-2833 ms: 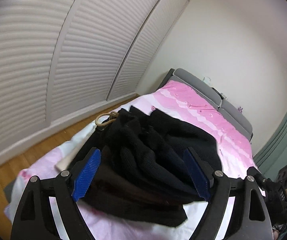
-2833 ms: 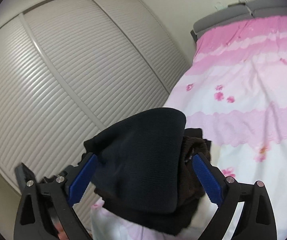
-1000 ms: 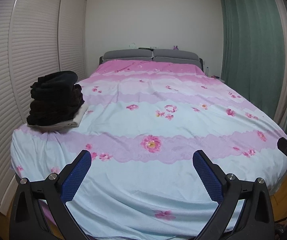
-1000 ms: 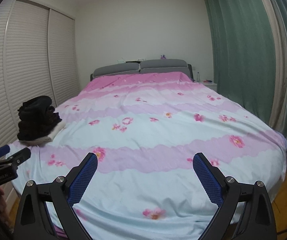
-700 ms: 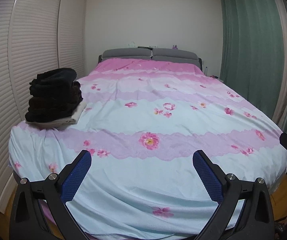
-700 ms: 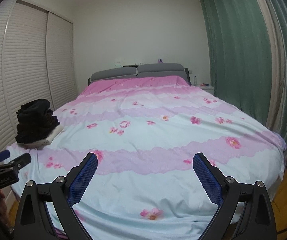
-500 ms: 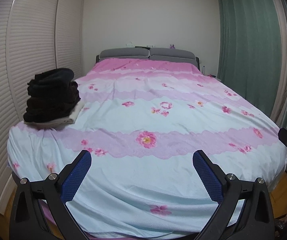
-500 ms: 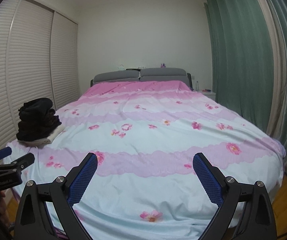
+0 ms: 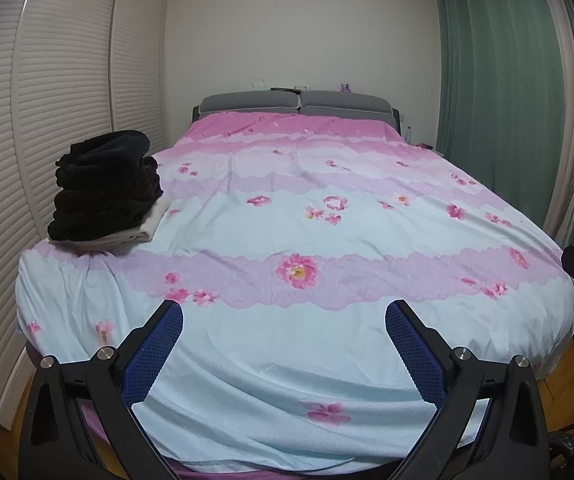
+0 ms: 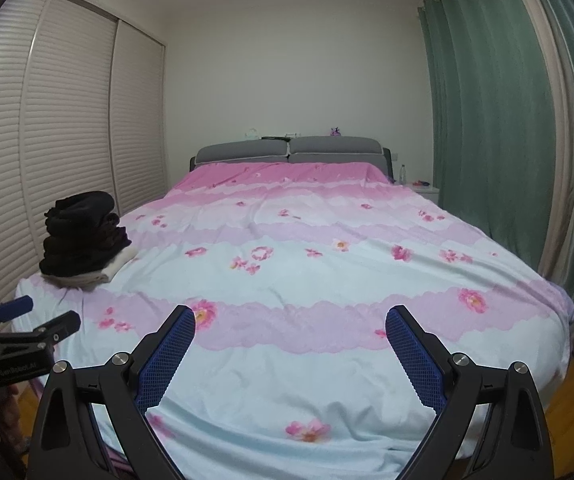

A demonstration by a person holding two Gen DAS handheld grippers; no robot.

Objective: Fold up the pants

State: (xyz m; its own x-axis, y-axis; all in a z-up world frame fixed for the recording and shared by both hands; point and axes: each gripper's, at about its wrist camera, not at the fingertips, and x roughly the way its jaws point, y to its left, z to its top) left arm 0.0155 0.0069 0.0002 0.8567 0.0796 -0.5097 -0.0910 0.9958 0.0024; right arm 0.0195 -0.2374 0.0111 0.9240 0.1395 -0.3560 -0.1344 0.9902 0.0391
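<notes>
Two grippers hang spread and empty at the frame bottoms: left gripper (image 9: 283,344), right gripper (image 10: 290,346). Folded dark pants (image 9: 105,186) sit stacked at mid-left on the flowered bedspread (image 9: 307,240), beside louvred closet doors (image 9: 47,100); green curtains (image 9: 499,100) hang right.

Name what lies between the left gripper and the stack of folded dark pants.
Only bare flowered bedspread separates the left gripper from the pants stack, as the left wrist view shows.
</notes>
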